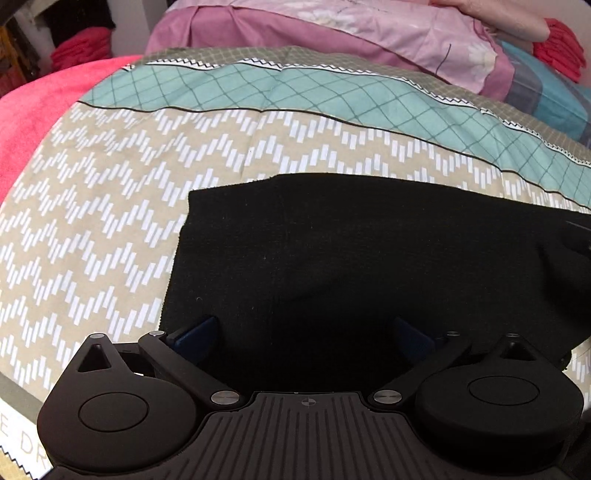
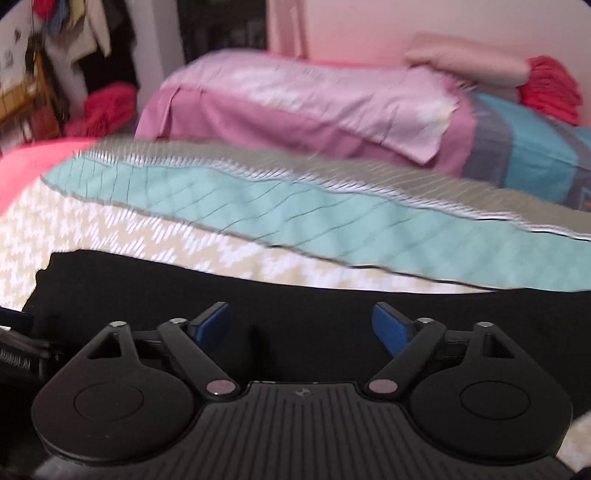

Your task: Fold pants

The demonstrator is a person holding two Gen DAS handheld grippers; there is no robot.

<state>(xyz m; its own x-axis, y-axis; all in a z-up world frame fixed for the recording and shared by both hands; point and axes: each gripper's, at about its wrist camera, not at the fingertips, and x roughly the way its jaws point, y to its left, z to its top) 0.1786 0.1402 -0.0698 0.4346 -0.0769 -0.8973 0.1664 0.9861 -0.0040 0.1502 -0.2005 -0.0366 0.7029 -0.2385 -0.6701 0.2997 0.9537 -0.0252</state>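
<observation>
The black pants (image 1: 351, 258) lie flat on the patterned bedspread (image 1: 110, 229), with a straight left edge and a straight far edge. My left gripper (image 1: 303, 332) hovers over their near part, jaws wide apart, nothing between the blue pads (image 1: 199, 328). In the blurred right wrist view the pants (image 2: 295, 306) stretch across the frame below my right gripper (image 2: 301, 321), which is open, its blue pads (image 2: 391, 325) holding nothing. A part of the other gripper (image 2: 14, 343) shows at the left edge.
The bedspread has a teal checked band (image 1: 295, 92) beyond the pants. Pink bedding and pillows (image 1: 369, 33) are piled at the far side, with a blue-striped pillow (image 2: 535, 147) to the right. A pink blanket (image 1: 29, 122) lies left; red cloth (image 2: 107, 107) sits by cluttered shelves.
</observation>
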